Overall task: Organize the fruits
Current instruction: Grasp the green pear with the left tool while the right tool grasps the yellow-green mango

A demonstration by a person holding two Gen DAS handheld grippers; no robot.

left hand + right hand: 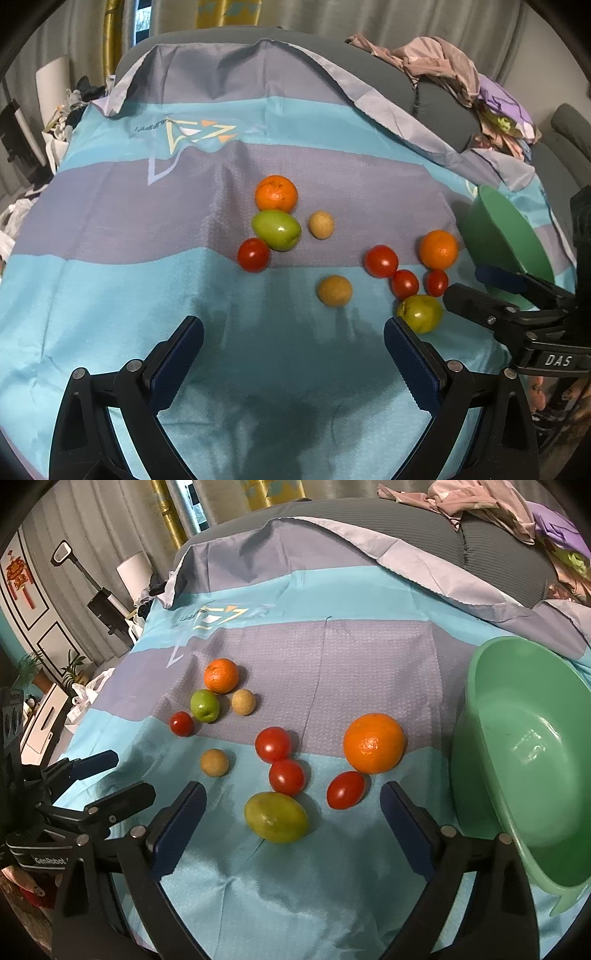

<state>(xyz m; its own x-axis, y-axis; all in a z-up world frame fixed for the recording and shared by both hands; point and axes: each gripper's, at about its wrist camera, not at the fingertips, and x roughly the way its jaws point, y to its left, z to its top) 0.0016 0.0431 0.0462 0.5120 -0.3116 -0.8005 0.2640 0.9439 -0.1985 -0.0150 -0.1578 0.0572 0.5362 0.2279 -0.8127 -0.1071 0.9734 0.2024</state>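
Ten fruits (pixel 373 743) lie loose on the striped cloth (pixel 369 657), left of our green bowl (pixel 524 746). Our left gripper (pixel 293 343) and right gripper (pixel 293 812) are both wide open, holding nothing.

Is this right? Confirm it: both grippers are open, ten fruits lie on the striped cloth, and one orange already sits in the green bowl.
One thing is wrong: the green bowl holds nothing, as the right wrist view shows. Both oranges, the near one and the far one, lie on the striped cloth. The rest stands: left gripper and right gripper are open, with ten fruits out.
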